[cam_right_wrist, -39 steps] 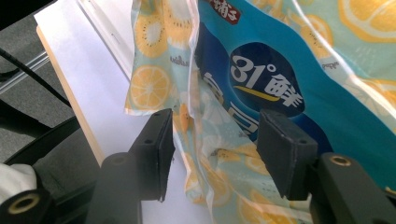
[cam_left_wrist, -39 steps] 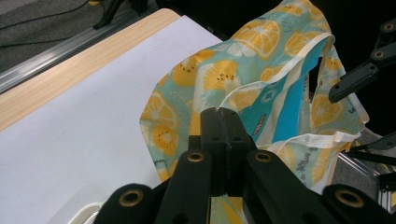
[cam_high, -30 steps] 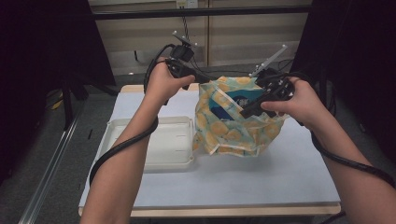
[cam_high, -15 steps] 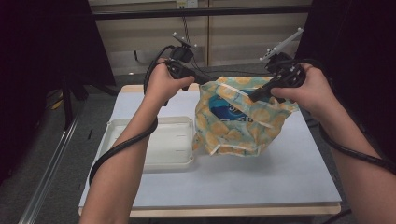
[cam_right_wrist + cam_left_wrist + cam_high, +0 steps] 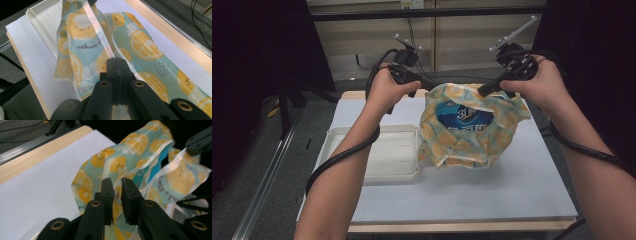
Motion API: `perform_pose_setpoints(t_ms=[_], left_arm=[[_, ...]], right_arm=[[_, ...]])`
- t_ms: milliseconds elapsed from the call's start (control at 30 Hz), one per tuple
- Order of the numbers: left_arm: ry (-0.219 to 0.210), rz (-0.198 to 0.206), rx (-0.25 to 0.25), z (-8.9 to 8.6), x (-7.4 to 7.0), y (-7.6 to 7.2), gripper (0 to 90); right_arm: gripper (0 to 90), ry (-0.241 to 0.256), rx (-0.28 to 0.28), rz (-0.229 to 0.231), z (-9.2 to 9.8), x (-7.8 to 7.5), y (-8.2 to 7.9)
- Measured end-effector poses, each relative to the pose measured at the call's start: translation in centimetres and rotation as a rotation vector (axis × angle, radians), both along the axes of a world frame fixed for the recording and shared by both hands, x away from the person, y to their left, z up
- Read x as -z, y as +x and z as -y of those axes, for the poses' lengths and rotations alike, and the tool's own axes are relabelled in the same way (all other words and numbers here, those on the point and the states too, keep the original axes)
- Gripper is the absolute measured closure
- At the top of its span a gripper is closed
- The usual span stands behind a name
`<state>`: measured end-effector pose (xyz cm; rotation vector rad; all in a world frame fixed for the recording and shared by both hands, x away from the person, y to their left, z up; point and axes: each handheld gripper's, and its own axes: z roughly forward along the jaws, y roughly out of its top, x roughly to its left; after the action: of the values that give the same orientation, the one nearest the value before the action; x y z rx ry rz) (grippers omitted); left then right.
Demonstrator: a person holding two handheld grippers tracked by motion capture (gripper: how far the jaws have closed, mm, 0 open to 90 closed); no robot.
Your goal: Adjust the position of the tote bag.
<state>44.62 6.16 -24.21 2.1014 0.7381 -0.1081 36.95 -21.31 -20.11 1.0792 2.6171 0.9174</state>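
1. Black jaws of the left hand-held gripper (image 5: 117,195) stand a narrow gap apart with the near left edge of the bag (image 5: 469,127) between them. They appear to pinch the film lightly, though full contact cannot be confirmed.
2. Right hand-held gripper (image 5: 117,65): jaws pressed together on the clear top strip of the bag mouth, which runs up and away from them in the right gripper view.
3. Bag position: held above the bench (image 5: 512,190), its lower end hanging down to or just above the white sheet. It lies between the two grippers, the left at its upper left corner and the right at its upper right.
4. Long axis: the mouth edge runs roughly left to right between the grippers. The coming move probably turns on drawing this edge apart or level, so both hands are equally near.
5. Interior: a blue pack (image 5: 464,117) shows through the open mouth.
6. Tray (image 5: 377,157): white, shallow, on the bench just left of the bag, touching or nearly touching its lower left corner. It is the only obstacle should the bag swing leftward.
7. Beyond: the far bench edge and cabinet fronts, well apart from the work.
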Motion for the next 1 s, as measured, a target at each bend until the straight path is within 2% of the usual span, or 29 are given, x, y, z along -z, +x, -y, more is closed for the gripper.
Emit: perform_pose_setpoints(t_ms=[133, 233, 267, 300, 367, 467, 500, 567, 600, 667, 700, 733, 800, 867, 900, 967, 1000], left_arm=[[0.000, 0.057, -0.022, 0.0, -1.0, -0.2, 55.5], [-0.005, 0.067, -0.026, 0.2, -1.6, -0.5, 48.3], [-0.022, 0.066, -0.022, 0.3, -1.8, -0.7, 46.4], [-0.026, 0.065, 0.001, 0.4, -1.9, -0.8, 44.5], [-0.038, 0.059, 0.019, 0.7, -2.1, -1.1, 39.6], [-0.027, 0.059, 0.041, 1.2, -2.3, -1.6, 33.6], [-0.039, 0.055, 0.055, 1.5, -2.2, -1.7, 32.2], [-0.011, 0.062, 0.075, 2.0, -2.2, -2.0, 28.1], [0.009, 0.072, 0.101, 2.3, -2.1, -2.0, 27.9], [0.022, 0.079, 0.116, 2.6, -1.9, -2.2, 27.9], [0.031, 0.074, 0.129, 2.7, -1.8, -2.2, 29.8], [0.022, 0.073, 0.151, 2.8, -1.6, -2.2, 34.3], [0.036, 0.062, 0.152, 3.0, -1.3, -2.2, 41.4], [0.058, 0.060, 0.180, 2.9, -1.3, -2.1, 55.5], [0.055, 0.056, 0.178, 3.0, -1.2, -2.2, 59.6], [0.071, 0.046, 0.180, 3.1, -1.1, -2.2, 75.2], [0.076, 0.042, 0.192, 3.1, -1.1, -2.2, 78.0]], right_arm=[[90.0, -0.002, 0.003, 0.000, -0.1, 0.1, 0.3], [90.0, -0.005, 0.005, -0.005, -0.2, 0.2, 0.4], [90.0, -0.007, 0.007, -0.007, -0.2, 0.2, 0.4], [90.0, -0.010, 0.007, -0.008, -0.2, 0.2, 0.4], [90.0, -0.010, 0.013, -0.007, -0.2, 0.2, 0.5], [90.0, -0.012, 0.021, -0.005, -0.2, 0.3, 0.5], [90.0, -0.015, 0.021, -0.001, -0.3, 0.3, 0.6], [90.0, -0.011, 0.031, -0.007, -0.3, 0.4, 0.6], [90.0, -0.010, 0.033, -0.008, -0.3, 0.4, 0.6], [90.0, -0.004, 0.043, -0.005, -0.3, 0.4, 0.6], [90.0, 0.002, 0.043, -0.006, -0.3, 0.4, 0.6], [90.0, 0.006, 0.042, -0.002, -0.3, 0.3, 0.6], [90.0, 0.012, 0.051, 0.001, -0.3, 0.3, 0.5], [90.0, 0.019, 0.049, 0.008, -0.2, 0.2, 0.5], [90.0, 0.023, 0.050, 0.007, -0.3, 0.1, 0.5], [90.0, 0.025, 0.046, 0.010, -0.3, 0.1, 0.5], [90.0, 0.031, 0.044, 0.010, -0.4, 0.1, 0.5]])
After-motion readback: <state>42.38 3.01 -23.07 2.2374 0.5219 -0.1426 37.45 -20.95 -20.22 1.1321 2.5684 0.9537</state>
